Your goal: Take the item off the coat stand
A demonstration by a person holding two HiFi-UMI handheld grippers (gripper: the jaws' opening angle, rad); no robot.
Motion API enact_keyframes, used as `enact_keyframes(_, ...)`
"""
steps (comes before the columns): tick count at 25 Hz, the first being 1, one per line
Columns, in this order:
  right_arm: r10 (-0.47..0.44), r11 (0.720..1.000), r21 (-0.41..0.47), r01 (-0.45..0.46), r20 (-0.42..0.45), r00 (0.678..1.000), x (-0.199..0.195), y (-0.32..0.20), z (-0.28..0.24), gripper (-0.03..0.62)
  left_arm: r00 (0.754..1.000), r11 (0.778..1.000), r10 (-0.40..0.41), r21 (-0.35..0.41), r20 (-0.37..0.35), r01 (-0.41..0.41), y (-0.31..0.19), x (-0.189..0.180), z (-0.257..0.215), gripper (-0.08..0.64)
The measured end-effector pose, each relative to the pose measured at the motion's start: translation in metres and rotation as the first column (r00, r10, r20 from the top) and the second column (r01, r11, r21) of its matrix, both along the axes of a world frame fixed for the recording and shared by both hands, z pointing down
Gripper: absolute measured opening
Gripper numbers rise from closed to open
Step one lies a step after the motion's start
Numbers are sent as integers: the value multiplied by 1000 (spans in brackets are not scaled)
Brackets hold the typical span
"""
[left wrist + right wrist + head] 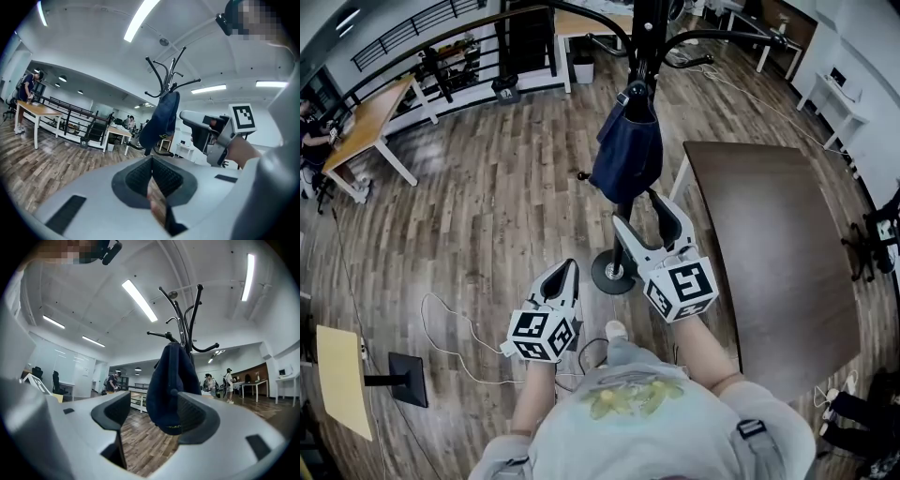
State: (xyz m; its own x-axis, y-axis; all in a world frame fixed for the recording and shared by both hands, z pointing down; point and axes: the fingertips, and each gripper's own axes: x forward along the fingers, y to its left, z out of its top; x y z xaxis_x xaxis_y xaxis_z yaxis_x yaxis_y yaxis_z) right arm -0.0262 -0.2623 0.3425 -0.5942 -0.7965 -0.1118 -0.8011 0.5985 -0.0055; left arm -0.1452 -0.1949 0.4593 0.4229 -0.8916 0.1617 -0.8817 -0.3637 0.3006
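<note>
A dark blue cloth item (628,150), shaped like a cap, hangs from a hook of the black coat stand (648,37). In the head view my right gripper (639,210) is open just below it, apart from it, jaws pointing up at the cloth. In the right gripper view the item (171,380) hangs ahead, framed by the open gripper (152,416), with nothing pressed between the pads. My left gripper (570,266) is lower and to the left, shut with nothing in it. The left gripper view shows its pads (140,176) together, and the item (161,119) further off.
The stand's round base (614,272) rests on the wood floor close to my feet. A dark brown table (769,253) stands at the right. Cables (450,337) trail on the floor at the left, near a yellow board (342,380). A wooden desk (366,127) is far left.
</note>
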Motion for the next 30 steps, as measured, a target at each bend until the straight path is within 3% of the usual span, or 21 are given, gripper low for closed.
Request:
enact_keyframes(22, 46, 998, 38, -46, 4, 999, -16, -60, -25, 304, 1000, 1000, 6, -8, 8, -6, -47, -7, 4, 15)
enact_keyframes(23, 55, 998, 38, -55, -6, 998, -16, -61, -25, 286, 1000, 1000, 5, -9, 8, -5, -47, -7, 5, 15)
enact_keyframes(25, 74, 996, 43, -74, -21, 997, -13, -64, -23, 152, 1000, 1000, 3, -12, 7, -3, -47, -8, 6, 15)
enact_keyframes(26, 79, 996, 45, -78, -24, 997, -12, -64, -23, 120, 1000, 1000, 2, -14, 6, -1, -48, -8, 6, 15)
enact_keyframes(30, 71, 996, 53, -70, -22, 997, -12, -64, -24, 84, 1000, 1000, -3, -21, 2, 3, -48, -12, 8, 15)
